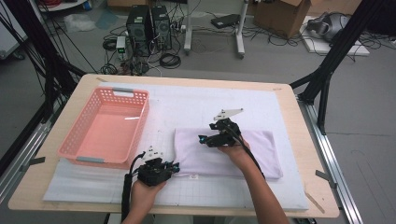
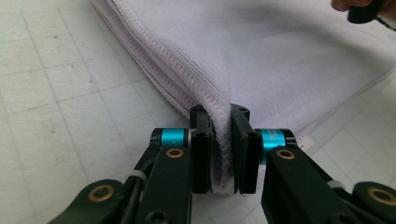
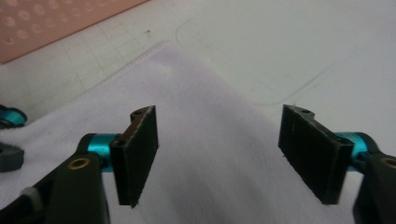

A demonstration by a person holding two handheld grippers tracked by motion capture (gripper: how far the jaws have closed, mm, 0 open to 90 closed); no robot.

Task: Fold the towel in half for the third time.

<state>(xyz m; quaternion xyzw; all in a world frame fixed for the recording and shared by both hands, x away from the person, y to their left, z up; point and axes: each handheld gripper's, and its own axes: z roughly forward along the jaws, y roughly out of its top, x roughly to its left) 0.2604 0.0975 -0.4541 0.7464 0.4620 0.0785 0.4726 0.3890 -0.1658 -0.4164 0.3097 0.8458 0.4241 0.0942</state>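
Observation:
A folded lilac towel [image 1: 268,149] lies on the white gridded mat, right of centre. My left gripper [image 1: 176,167] sits at the towel's near left corner, and in the left gripper view its jaws [image 2: 220,112] are pressed together on the stitched edge of the towel [image 2: 261,56]. My right gripper [image 1: 201,138] hovers over the towel's far left part, pointing left. In the right gripper view its pads [image 3: 219,112] stand wide apart above the towel [image 3: 201,140], with nothing between them.
A pink plastic basket [image 1: 144,112] stands on the left of the mat, its corner also showing in the right gripper view [image 3: 46,23]. The white mat [image 1: 187,102] covers most of the wooden table. Computers, cables and boxes lie on the floor beyond.

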